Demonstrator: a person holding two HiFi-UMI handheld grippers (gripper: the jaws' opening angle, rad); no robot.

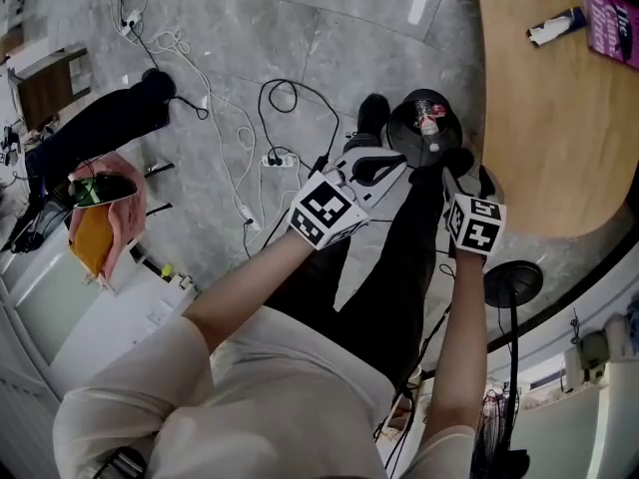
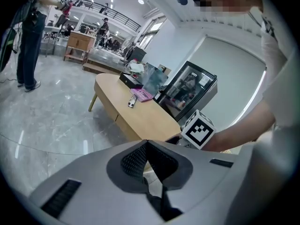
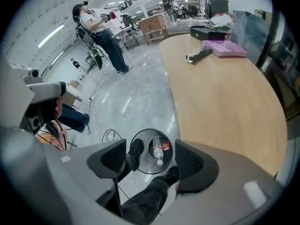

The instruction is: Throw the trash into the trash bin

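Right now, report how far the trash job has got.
Done: one bottle lies in the trash bin. In hand: nothing; the right gripper hangs open over the bin, the left gripper is shut and empty. Left: perhaps the small crumpled item on the table, if it counts as trash.

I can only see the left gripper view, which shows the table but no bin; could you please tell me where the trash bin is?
Observer: The trash bin stands on the floor by the table's curved edge, below the right tool.
Operator: Thank you; is anything in it?
Observer: Yes, a plastic bottle with a red label lies inside.
Operator: Is the right tool carrying anything?
Observer: No, its jaws stand apart with nothing between them.
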